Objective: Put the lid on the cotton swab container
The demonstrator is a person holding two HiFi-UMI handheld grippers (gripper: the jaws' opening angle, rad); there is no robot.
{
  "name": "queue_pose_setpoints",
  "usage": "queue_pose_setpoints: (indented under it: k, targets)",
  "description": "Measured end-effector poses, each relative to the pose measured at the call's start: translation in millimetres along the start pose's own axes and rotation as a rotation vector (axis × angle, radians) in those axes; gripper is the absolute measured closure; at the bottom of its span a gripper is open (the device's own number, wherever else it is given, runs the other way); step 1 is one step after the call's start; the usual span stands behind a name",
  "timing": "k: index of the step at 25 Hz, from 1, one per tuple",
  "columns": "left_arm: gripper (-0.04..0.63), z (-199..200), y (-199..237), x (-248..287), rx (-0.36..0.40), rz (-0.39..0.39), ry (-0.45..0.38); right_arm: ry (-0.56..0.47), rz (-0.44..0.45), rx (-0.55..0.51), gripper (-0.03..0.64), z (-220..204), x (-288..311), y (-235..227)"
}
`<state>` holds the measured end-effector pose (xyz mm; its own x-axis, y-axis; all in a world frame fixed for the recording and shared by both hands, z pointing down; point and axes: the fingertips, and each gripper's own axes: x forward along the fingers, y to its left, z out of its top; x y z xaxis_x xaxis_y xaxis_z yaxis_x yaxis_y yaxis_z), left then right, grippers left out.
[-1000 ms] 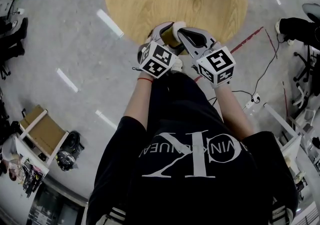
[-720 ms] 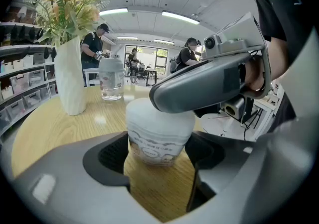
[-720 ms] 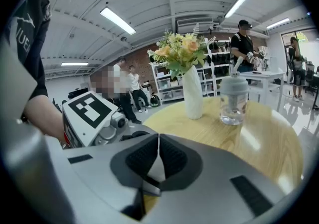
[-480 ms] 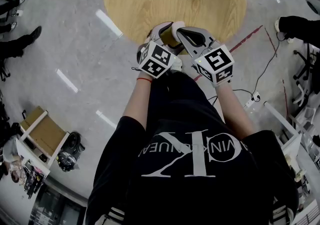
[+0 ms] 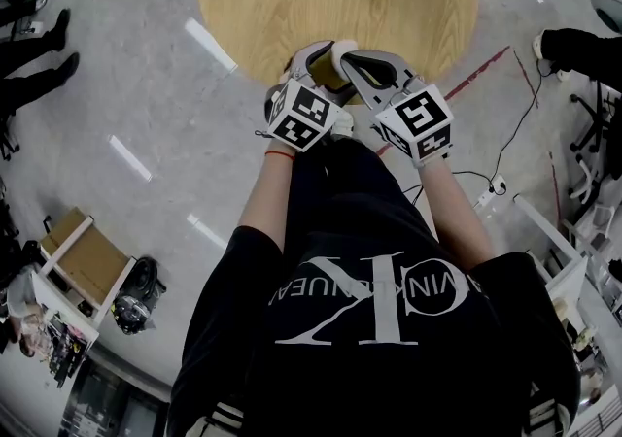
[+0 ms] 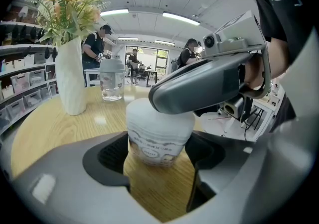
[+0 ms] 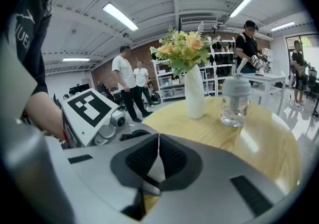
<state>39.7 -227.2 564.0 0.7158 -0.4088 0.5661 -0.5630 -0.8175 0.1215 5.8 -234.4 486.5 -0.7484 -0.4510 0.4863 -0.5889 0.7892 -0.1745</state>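
Your left tongs (image 6: 158,162) are pinching the cotton swab container (image 6: 158,141) by its sides, with the printed label facing you and a dark pad against each flank. It sits just over the near edge of the round wooden table (image 5: 418,17), close to your body. Your right tongs (image 7: 158,161) are pressed together, with only a thin pale sliver showing in the seam between the pads; what it is cannot be told. Seen from the left gripper view, the right tongs reach across from the right and lie directly over the container's white top (image 6: 144,114), hiding its upper edge. In the head view both tongs meet at the same spot, touching or nearly so. Farther across the table stand a white vase (image 6: 70,78) of flowers and a clear glass jar (image 6: 111,82), well apart from the container.
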Motion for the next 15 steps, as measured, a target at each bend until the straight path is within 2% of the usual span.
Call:
queue_pose_setpoints:
  k: [7, 15]
  targets:
    - [0.235, 3.6, 0.3, -7.0, 0.013, 0.006, -0.044, -0.026, -0.01, 0.033, 0.597, -0.6, 0.7, -0.5]
    - [0.235, 16.0, -6.1, -23.9, 0.036, -0.026, -0.085, -0.096, -0.005, 0.143, 0.597, 3.8, -6.0, -8.1]
